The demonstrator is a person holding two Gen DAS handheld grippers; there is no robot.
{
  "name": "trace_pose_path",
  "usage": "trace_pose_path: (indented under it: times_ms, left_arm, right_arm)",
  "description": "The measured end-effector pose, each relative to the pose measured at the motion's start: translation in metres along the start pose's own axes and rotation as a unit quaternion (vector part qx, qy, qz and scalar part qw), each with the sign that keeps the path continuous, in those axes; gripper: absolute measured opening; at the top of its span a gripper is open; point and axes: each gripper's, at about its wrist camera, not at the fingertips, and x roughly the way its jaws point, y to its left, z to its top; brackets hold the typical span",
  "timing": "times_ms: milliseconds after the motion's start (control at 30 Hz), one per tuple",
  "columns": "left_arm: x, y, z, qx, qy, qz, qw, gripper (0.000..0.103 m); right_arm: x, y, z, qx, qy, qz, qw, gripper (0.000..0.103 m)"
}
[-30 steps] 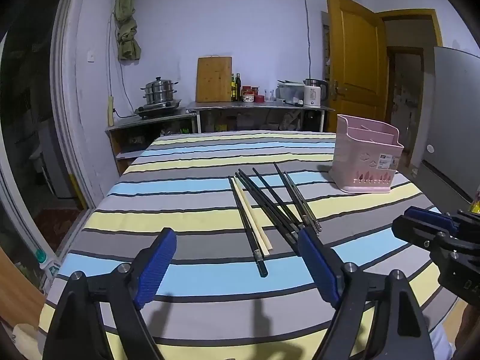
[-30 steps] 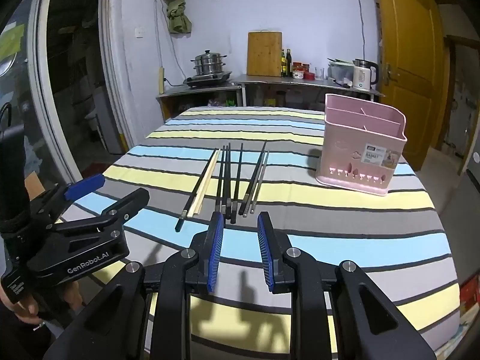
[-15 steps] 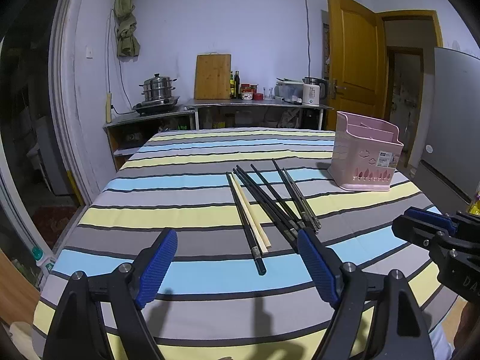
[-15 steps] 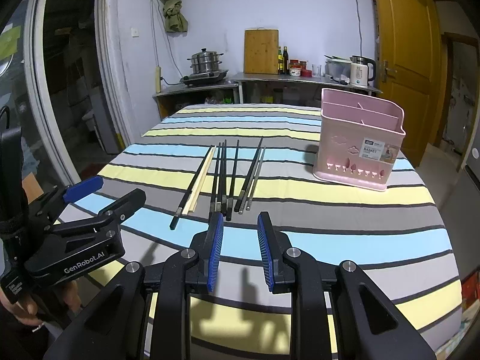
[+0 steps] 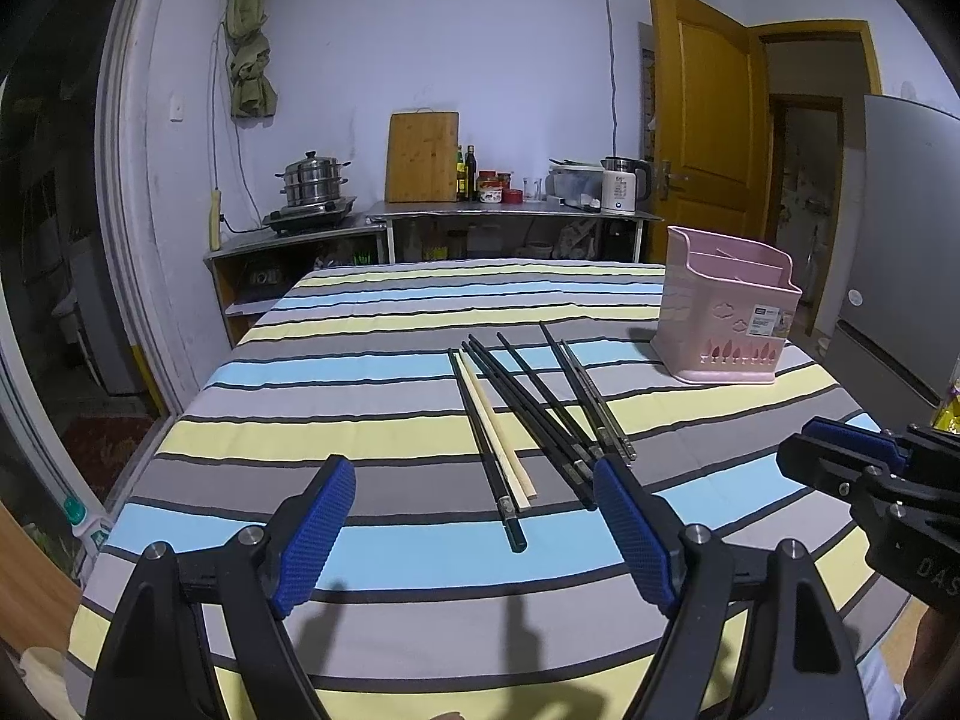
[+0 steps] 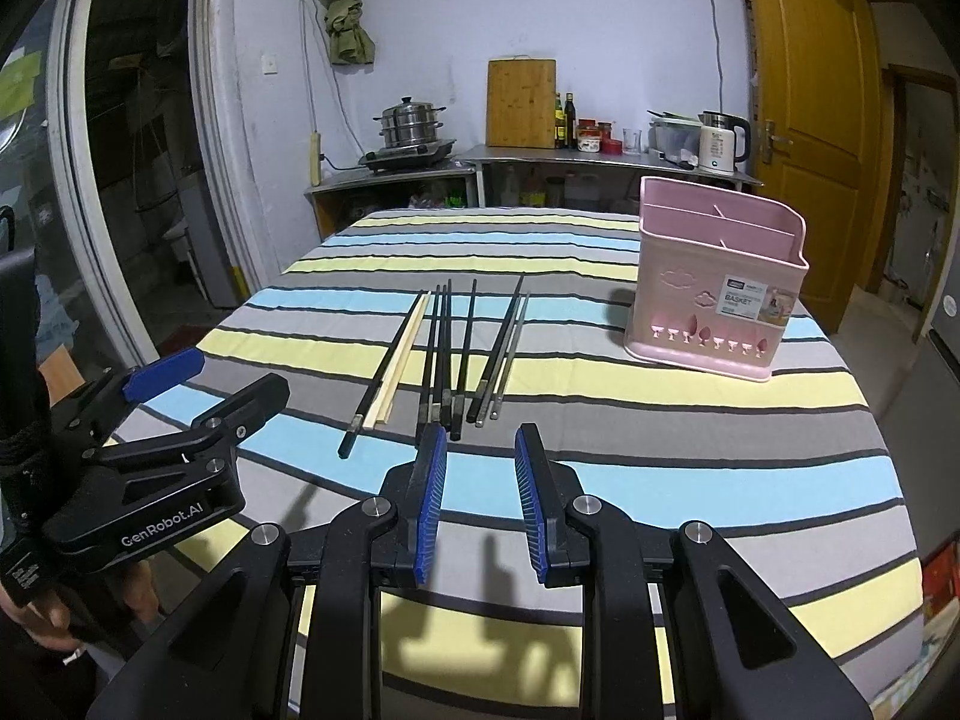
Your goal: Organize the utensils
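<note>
From where I stood, the chopsticks [image 6: 444, 354] lay in a loose row on the striped tablecloth [image 6: 600, 474], mostly black ones with a single pale wooden one [image 6: 405, 354] second from the left, their near ends roughly level, as if laid out so each could be taken by the end nearest the person. The pink basket [image 6: 714, 294] stood upright to the right of them, well apart, its divided compartments showing nothing in them that I could make out, so I judged the sorting had not begun. The left gripper [image 5: 474, 531] hovered above the cloth with its blue pads spread wide and nothing between them, pointed at the near end of the leftmost black stick [image 5: 489, 456], which seemed the likely first pick. The right gripper [image 6: 478, 501] hung just short of the row's near ends, its pads parted by only a narrow gap and holding nothing; I took it to be waiting its turn. Compared with a second before, little on the table had changed: the sticks and basket sat as they had, and both grippers kept the same spread. The views had merely drifted a touch, the row sitting slightly farther from the right gripper than it had.
</note>
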Motion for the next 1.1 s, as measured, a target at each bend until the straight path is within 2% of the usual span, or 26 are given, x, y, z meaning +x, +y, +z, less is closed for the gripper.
trace_pose_path:
  times_ms: [1100]
  left_arm:
    - [-0.0032, -0.0014, -0.0029, 0.003, 0.002, -0.005, 1.0, 0.082]
  right_arm:
    - [-0.0016, -0.0018, -0.0007, 0.001, 0.002, 0.0, 1.0, 0.024]
